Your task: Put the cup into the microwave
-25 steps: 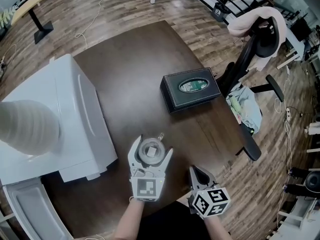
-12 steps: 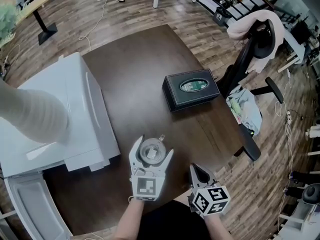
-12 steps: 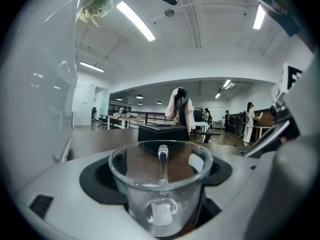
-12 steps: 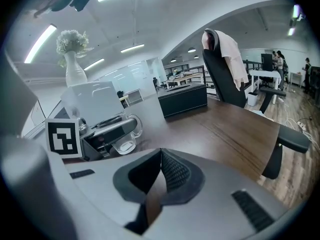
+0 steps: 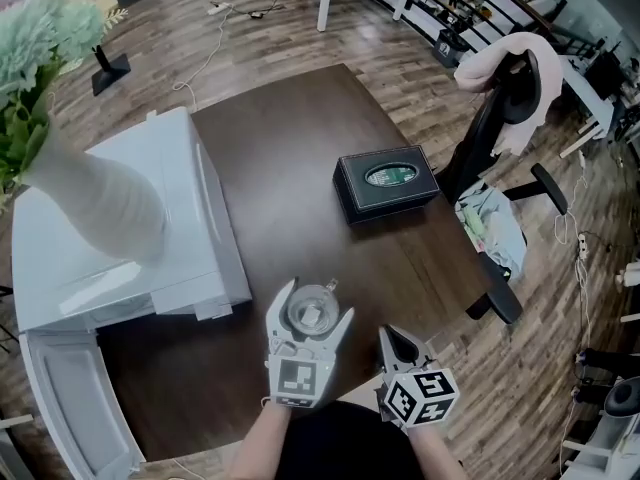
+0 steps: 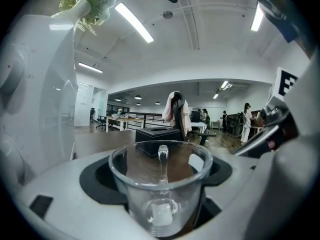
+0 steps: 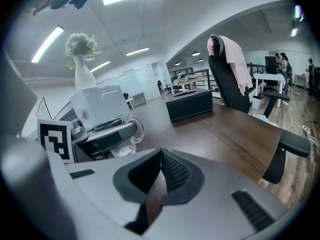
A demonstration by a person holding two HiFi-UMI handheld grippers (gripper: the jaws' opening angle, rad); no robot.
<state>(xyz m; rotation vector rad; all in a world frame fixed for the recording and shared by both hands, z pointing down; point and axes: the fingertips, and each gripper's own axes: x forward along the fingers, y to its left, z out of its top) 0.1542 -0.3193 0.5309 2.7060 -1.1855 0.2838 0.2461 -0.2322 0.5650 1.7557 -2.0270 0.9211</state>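
Observation:
A clear glass cup [image 5: 311, 311] with a handle sits upright between the jaws of my left gripper [image 5: 310, 313], which is shut on it above the dark table. In the left gripper view the cup [image 6: 161, 184] fills the lower middle, its handle pointing away. The white microwave [image 5: 120, 238] stands at the table's left, with its door [image 5: 60, 408] hanging open at the lower left. My right gripper [image 5: 397, 347] is shut and empty, just right of the left one. The right gripper view shows the cup [image 7: 122, 134] and the microwave [image 7: 97, 106] off to its left.
A white vase [image 5: 90, 203] with flowers stands on top of the microwave. A black tissue box [image 5: 386, 181] lies at the table's middle right. A black office chair [image 5: 505, 118] with a pink cloth over it stands beyond the table's right edge.
The view has shifted so that the microwave and vase show more fully. My left gripper, still holding the cup, has dropped slightly lower in the view. The right gripper has barely moved.

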